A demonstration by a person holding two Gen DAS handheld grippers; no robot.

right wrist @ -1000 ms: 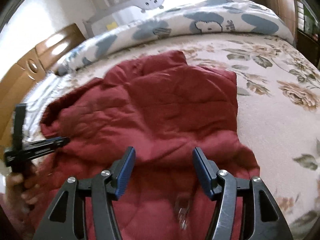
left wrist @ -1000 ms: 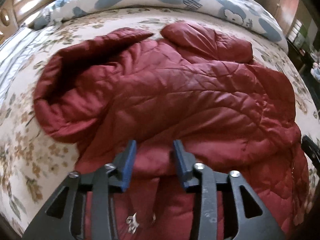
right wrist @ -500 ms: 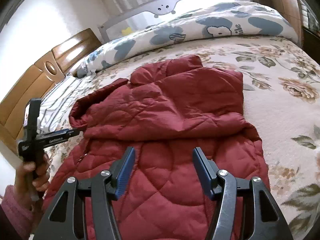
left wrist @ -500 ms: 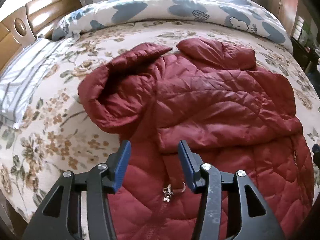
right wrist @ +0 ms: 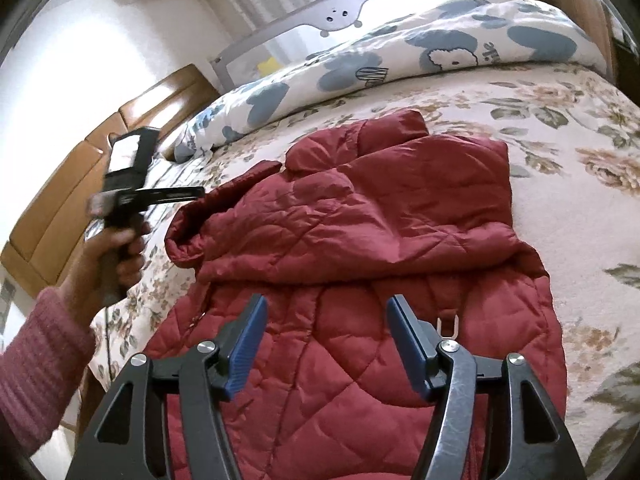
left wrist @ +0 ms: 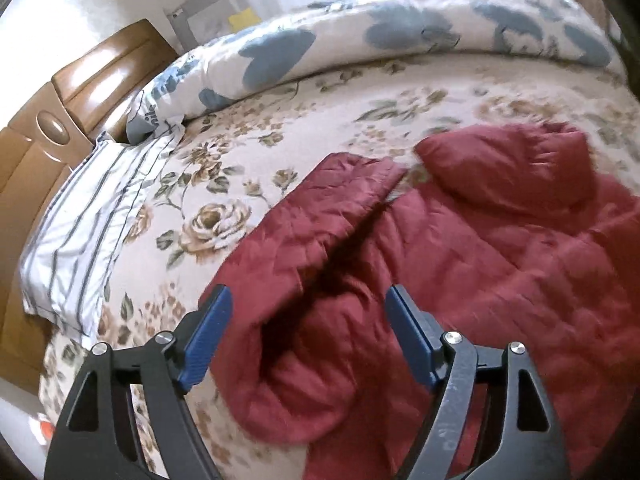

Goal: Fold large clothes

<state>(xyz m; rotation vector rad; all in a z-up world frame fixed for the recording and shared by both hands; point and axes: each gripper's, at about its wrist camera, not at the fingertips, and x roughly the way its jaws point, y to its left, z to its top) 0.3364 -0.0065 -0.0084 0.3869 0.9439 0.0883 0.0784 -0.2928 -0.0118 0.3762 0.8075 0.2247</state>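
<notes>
A dark red quilted jacket (right wrist: 384,240) lies spread on the flowered bed, its upper part folded down over the body. It also shows in the left wrist view (left wrist: 460,264), with a sleeve or hood fold at the jacket's left edge. My left gripper (left wrist: 308,328) is open and empty, held above that left fold; it appears from the side in the right wrist view (right wrist: 192,194). My right gripper (right wrist: 324,336) is open and empty above the jacket's lower body, near a metal zipper pull (right wrist: 448,326).
The flowered bedsheet (left wrist: 248,176) covers the bed. A rolled blue-and-white duvet (right wrist: 400,60) lies along the far side. A striped pillow (left wrist: 92,220) sits at the left by the wooden headboard (left wrist: 72,96). A grey bed rail (right wrist: 320,12) stands behind the duvet.
Both grippers have lifted and drawn back from the jacket. The left one has swung left toward the jacket's left fold and opened wider. The jacket has not moved.
</notes>
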